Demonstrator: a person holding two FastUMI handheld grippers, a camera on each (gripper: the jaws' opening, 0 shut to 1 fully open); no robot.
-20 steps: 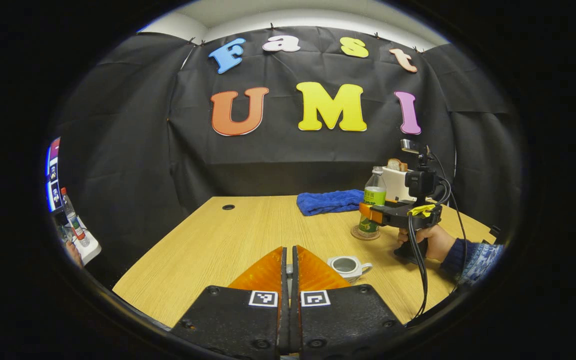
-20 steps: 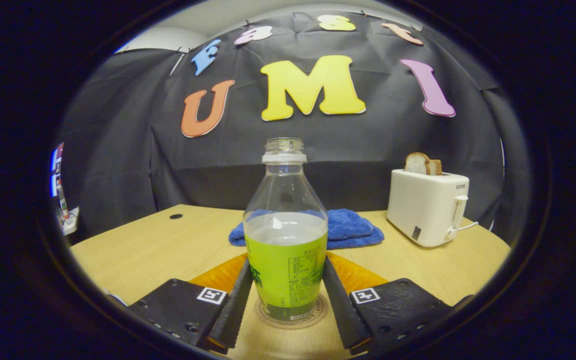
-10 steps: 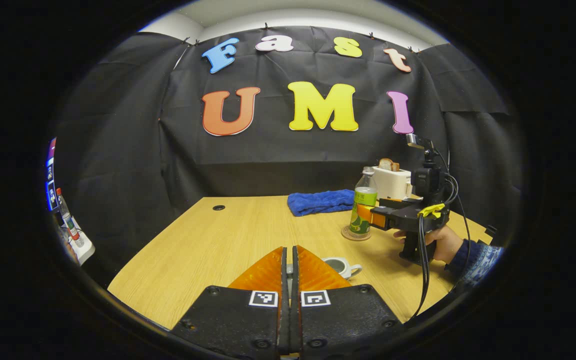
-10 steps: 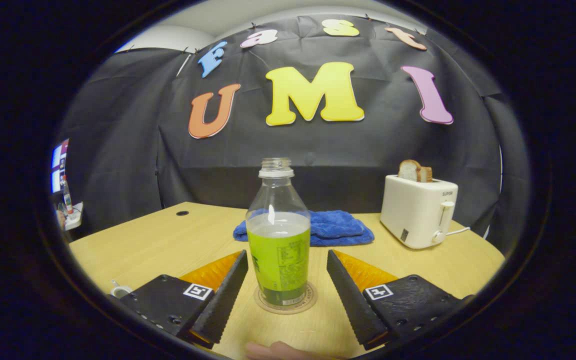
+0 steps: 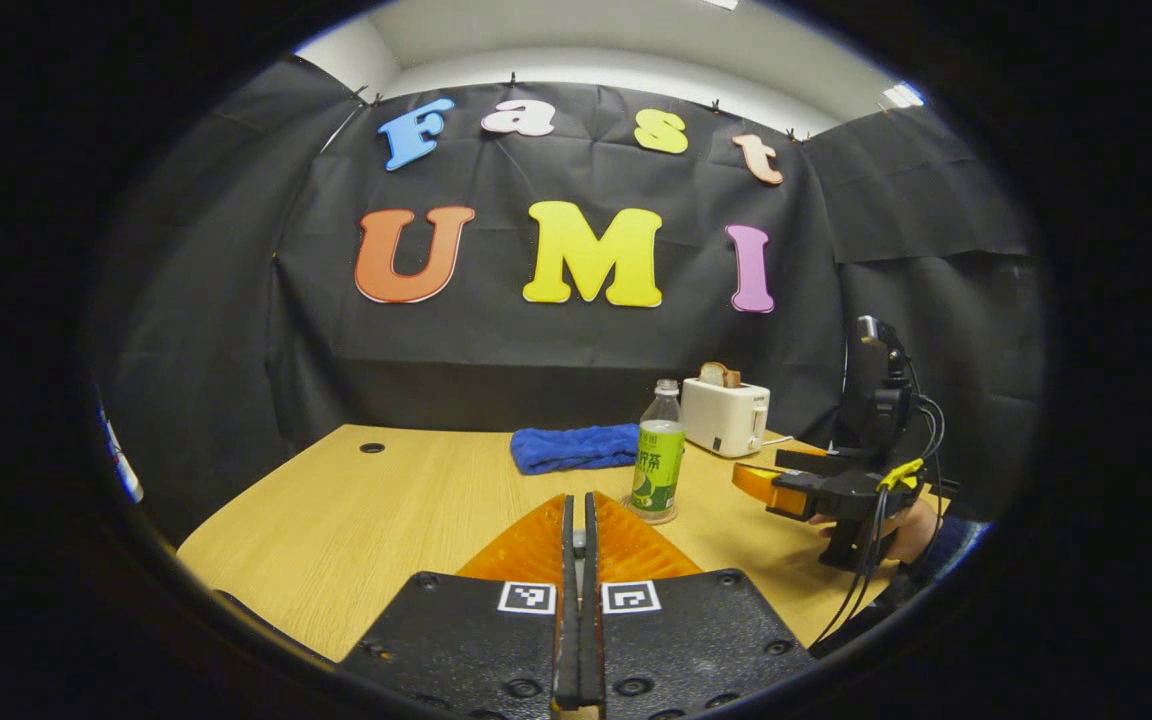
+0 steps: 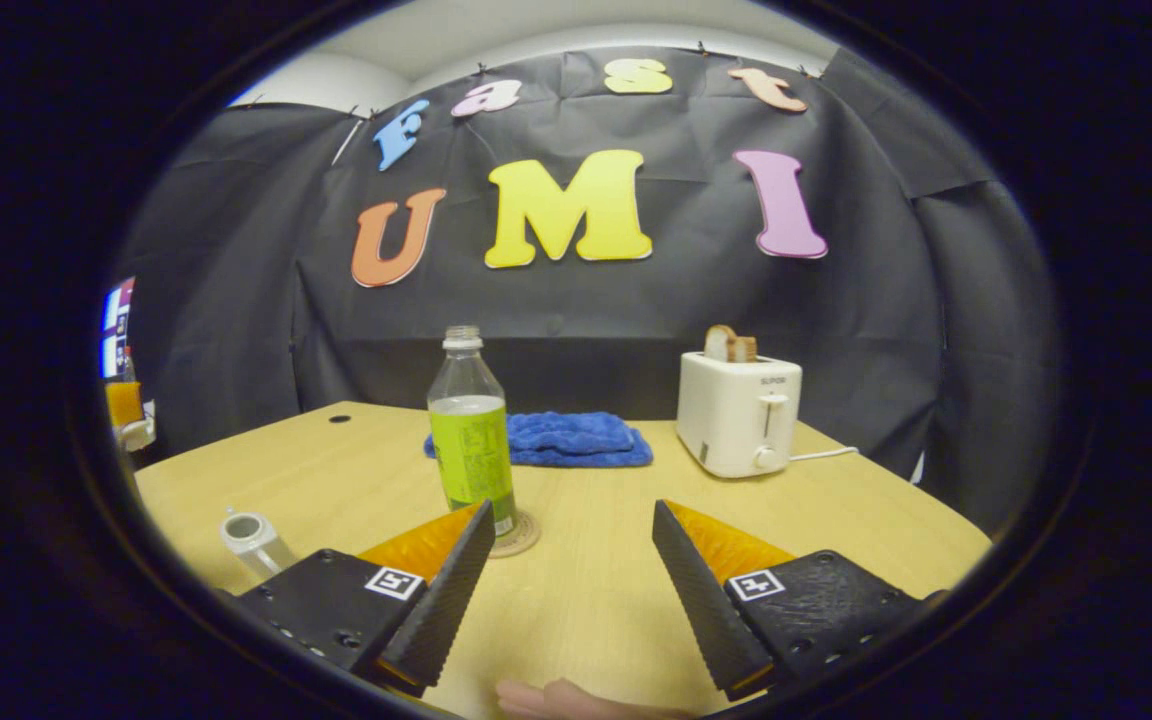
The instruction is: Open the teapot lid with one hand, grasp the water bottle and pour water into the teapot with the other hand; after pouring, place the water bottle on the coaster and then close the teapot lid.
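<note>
Water bottle [image 6: 473,435] stands uncapped on the coaster [image 6: 516,535] mid-counter; the teapot [image 6: 254,538] sits lidless near the counter [image 6: 586,600] edge. Right gripper [image 6: 571,575] fingers are apart and empty, left gripper [image 5: 577,560] fingers together. A careless sweep could topple the bottle; open counter lies on either side.

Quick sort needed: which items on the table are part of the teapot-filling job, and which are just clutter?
Job items:
- water bottle, standing upright on the coaster
- teapot, lid off
- right tool, open, clear of the bottle
- left tool, fingers together; whether it holds the lid cannot be told

Clutter:
- blue towel
- toaster with bread in it
</note>
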